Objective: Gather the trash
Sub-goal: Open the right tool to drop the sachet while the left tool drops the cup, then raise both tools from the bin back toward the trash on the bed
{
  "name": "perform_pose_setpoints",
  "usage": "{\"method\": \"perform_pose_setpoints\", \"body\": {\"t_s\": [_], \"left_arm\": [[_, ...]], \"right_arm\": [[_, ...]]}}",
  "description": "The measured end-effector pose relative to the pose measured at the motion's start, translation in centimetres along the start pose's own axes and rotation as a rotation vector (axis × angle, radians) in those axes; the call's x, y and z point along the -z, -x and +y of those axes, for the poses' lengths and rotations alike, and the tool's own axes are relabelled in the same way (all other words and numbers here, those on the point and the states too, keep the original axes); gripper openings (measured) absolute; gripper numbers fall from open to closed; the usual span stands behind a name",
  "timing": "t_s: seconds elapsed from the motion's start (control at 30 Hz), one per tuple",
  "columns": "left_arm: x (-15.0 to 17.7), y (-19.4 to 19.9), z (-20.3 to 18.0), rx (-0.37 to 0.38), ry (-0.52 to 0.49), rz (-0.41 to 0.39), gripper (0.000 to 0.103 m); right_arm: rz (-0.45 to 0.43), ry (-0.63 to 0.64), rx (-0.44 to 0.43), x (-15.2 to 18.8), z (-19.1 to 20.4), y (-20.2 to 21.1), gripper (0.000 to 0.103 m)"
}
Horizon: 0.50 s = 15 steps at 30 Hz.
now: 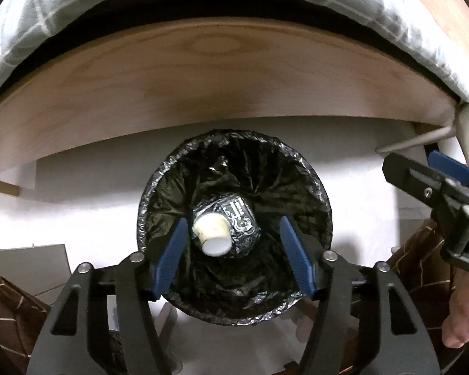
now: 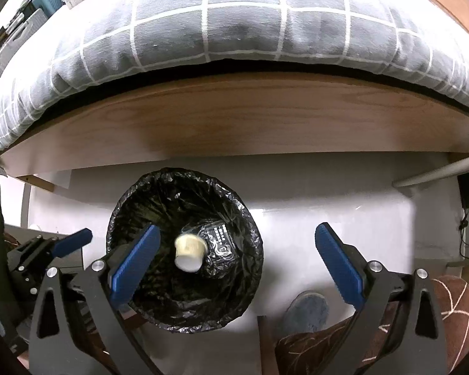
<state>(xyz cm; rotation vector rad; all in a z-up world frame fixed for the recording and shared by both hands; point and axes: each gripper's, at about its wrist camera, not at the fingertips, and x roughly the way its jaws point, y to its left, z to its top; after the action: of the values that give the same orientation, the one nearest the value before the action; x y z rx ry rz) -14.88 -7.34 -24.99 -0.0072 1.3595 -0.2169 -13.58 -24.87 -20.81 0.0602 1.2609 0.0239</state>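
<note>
1. I am looking down through both cameras at a round trash bin (image 1: pixel 234 228) on a pale floor (image 1: pixel 93 206). The bin has a shiny black bag (image 1: pixel 172 187) inside it.
2. My left gripper (image 1: pixel 233 256) hangs over the bin. Its two blue fingers (image 1: pixel 170 256) are spread apart. Nothing is pinched between them.
3. A small white cup (image 1: pixel 212 234) is down inside the bin. It looks blurry, so I cannot tell if it is lying still.
4. Next to the cup, and touching it, is a crumpled dark wrapper (image 1: pixel 239 222) with white print on it. It is in the bin too.
5. My right gripper (image 2: pixel 237 264) is wide open and holds nothing. Its left finger (image 2: pixel 134 262) is over the rim of the bin. Its right finger is over bare floor.
6. From the right camera I can see the bin (image 2: pixel 184 268), the cup (image 2: pixel 189 253) and the wrapper (image 2: pixel 222 250) again, low and to the left.
7. The left gripper also shows at the left edge of the right camera view, with one blue finger (image 2: pixel 72 242) poking out.
8. Behind the bin is a wooden bed frame (image 1: pixel 203 87). On top of it is a grey blanket (image 2: pixel 234 22) with white lines.
9. Brown fuzzy cloth with pale lines (image 2: pixel 453 306) shows at the bottom corners, near me.
10. A bit of a hand (image 1: pixel 459 318) shows at the lower right of the left camera view.
</note>
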Motion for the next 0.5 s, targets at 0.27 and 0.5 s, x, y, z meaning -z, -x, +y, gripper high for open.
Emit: {"method": "perform_pose_setpoints", "body": {"t_s": [0.27,0.5], "left_arm": [[-0.6,2.5,0.8,-0.036,0.027,-0.088,0.088],[-0.8,4.9,1.6,-0.053,0.031,-0.155,0.096]], "right_arm": [[-0.027,0.022,-0.010,-0.5,0.5,0.4,0.096],[-0.096,0.015,-0.026,-0.8,0.4,2.4,0.096]]}}
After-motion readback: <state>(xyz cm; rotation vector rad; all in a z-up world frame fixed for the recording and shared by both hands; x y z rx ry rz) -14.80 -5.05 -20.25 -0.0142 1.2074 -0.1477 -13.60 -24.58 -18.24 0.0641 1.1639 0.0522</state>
